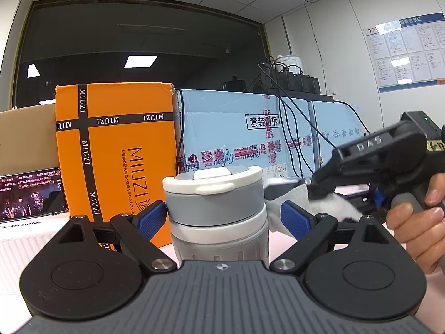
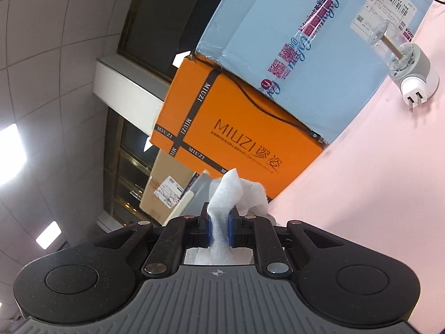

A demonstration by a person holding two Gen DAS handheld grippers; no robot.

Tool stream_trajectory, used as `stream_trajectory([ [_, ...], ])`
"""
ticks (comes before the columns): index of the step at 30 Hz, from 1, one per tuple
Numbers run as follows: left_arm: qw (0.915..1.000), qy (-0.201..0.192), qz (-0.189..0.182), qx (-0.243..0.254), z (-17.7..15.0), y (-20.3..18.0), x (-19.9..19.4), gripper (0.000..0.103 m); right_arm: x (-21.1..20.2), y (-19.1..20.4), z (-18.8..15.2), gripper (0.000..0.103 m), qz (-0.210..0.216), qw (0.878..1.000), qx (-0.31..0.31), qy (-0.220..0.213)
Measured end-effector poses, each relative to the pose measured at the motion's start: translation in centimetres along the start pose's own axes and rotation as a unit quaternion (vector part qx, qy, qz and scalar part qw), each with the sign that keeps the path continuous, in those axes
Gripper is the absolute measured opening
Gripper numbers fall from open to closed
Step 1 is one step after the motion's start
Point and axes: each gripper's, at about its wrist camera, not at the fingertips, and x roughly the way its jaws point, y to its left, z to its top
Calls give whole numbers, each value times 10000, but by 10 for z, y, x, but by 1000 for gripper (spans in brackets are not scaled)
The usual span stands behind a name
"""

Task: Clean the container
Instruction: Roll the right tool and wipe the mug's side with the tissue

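A grey and white lidded container [image 1: 217,203] stands upright between the blue pads of my left gripper [image 1: 224,218]. The left pad [image 1: 153,218] is against its side, and a narrow gap shows beside the right pad [image 1: 294,220], so the jaws stand open around it. My right gripper [image 1: 313,188], held by a person's hand [image 1: 414,222], is shut on a white cloth [image 1: 333,204] just right of the container's lid. In the right wrist view the cloth [image 2: 230,189] sticks out of the right gripper [image 2: 219,222], with the container's edge [image 2: 198,192] just beyond it.
An orange MIUZI box [image 1: 116,150] and pale blue cartons [image 1: 239,130] line the back of the pink table [image 2: 375,181]. A lit phone [image 1: 30,193] leans at the left. Cables and chargers [image 1: 289,79] sit on the cartons. A small plug-in device [image 2: 411,66] lies on the table.
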Motion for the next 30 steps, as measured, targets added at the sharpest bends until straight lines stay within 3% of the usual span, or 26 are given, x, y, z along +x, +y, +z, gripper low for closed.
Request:
stream_trajectory([
  [11, 10000, -8, 9, 23, -1, 1, 1, 89, 1, -18, -9, 12, -833, 9947, 503, 334],
  [18, 10000, -10, 16, 49, -1, 1, 2, 89, 10, -18, -2, 12, -1000, 9921, 583, 478],
  [22, 10000, -3, 27, 64, -2, 2, 2, 89, 19, -20, -11, 12, -1367, 9862, 426, 832],
  [26, 10000, 17, 10, 52, -2, 3, 3, 89, 19, -27, -15, 10, -1401, 9834, 660, 946],
  [30, 10000, 23, 23, 51, -3, 3, 3, 89, 5, -19, -11, 9, -819, 9935, 597, 512],
])
